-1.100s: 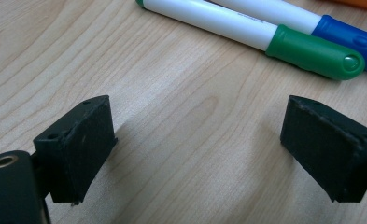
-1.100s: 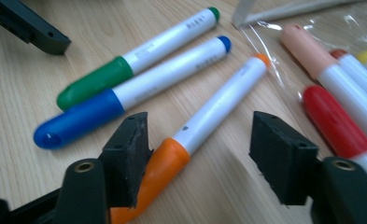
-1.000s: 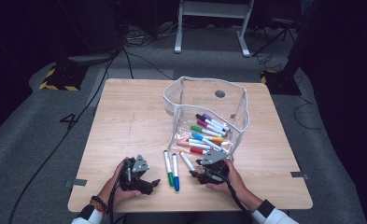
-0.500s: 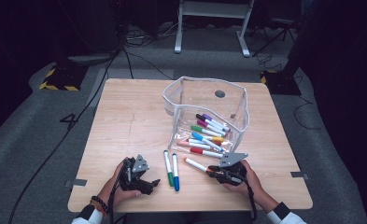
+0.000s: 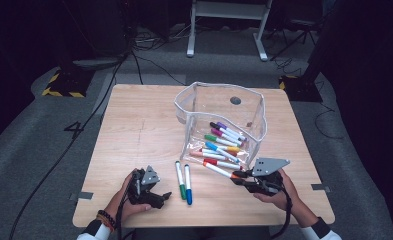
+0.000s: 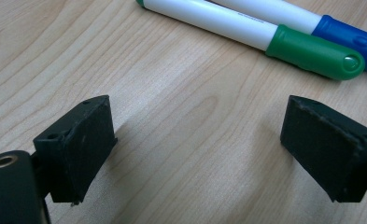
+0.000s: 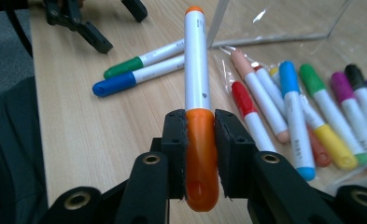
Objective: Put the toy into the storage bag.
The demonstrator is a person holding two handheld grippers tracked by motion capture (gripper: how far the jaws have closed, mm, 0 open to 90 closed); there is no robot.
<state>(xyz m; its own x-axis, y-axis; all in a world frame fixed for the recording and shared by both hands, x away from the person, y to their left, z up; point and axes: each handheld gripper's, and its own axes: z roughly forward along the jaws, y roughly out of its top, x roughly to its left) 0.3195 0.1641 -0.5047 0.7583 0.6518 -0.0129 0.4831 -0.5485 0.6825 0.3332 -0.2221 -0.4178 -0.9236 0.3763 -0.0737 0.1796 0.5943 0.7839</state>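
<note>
The work in hand is loading loose markers into the clear soft-plastic pouch (image 5: pixel 219 120), which stands open toward the person near the middle of the light wooden table (image 5: pixel 134 130).

Done so far, judging by the layout: a row of capped markers lies inside the pouch on its floor, among them purple, green, blue, yellow and red ones (image 7: pixel 246 109).

In progress: the right gripper (image 5: pixel 240 178) has its jaws clamped on the orange cap of a white-barrelled orange marker (image 7: pixel 197 112). In the right gripper view the barrel points away from the jaws toward the pouch mouth. In the high view the marker sits just in front of the pouch's near edge, not yet inside. Whether it is lifted clear of the table cannot be told.

Left to do: this orange marker must go in, and two more remain on the table, a white marker with a green cap (image 6: pixel 265 32) and a white marker with a blue cap (image 6: pixel 326 25), lying side by side and touching.

The left gripper (image 5: pixel 156 196) rests near these two with its jaws wide apart, holding nothing.
</note>
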